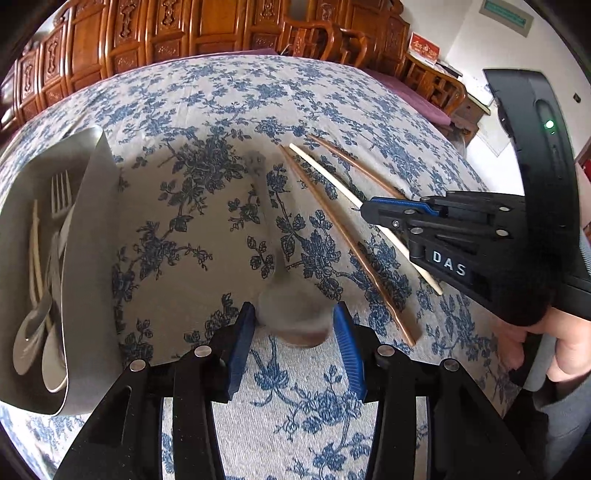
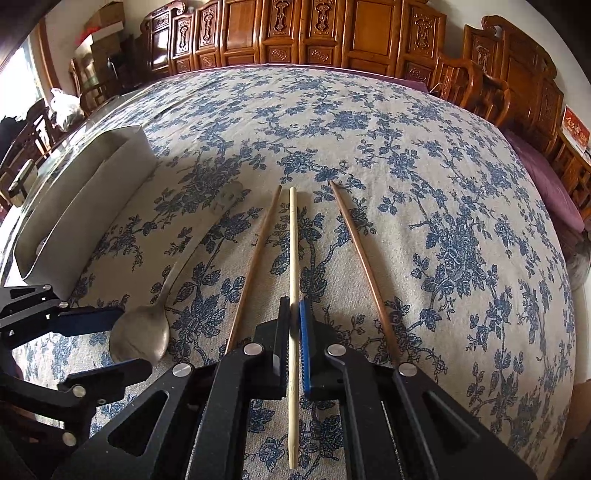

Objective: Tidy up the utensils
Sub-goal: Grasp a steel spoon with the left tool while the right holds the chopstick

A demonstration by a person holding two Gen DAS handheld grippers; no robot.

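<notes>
My right gripper (image 2: 294,325) is shut on a pale chopstick (image 2: 293,236) that lies along the tablecloth; it also shows in the left wrist view (image 1: 364,211), with the pale chopstick (image 1: 325,176). Two brown chopsticks (image 2: 255,258) (image 2: 360,258) lie on either side of it. My left gripper (image 1: 293,328) is open around the bowl of a metal spoon (image 1: 291,314), which also shows in the right wrist view (image 2: 140,332). A grey utensil box (image 1: 88,221) at the left holds a fork (image 1: 61,194), spoons and a pale chopstick.
The table is covered with a blue floral cloth (image 2: 406,166). Carved wooden cabinets (image 2: 314,33) and chairs stand behind it. The grey box (image 2: 85,195) stands at the left in the right wrist view.
</notes>
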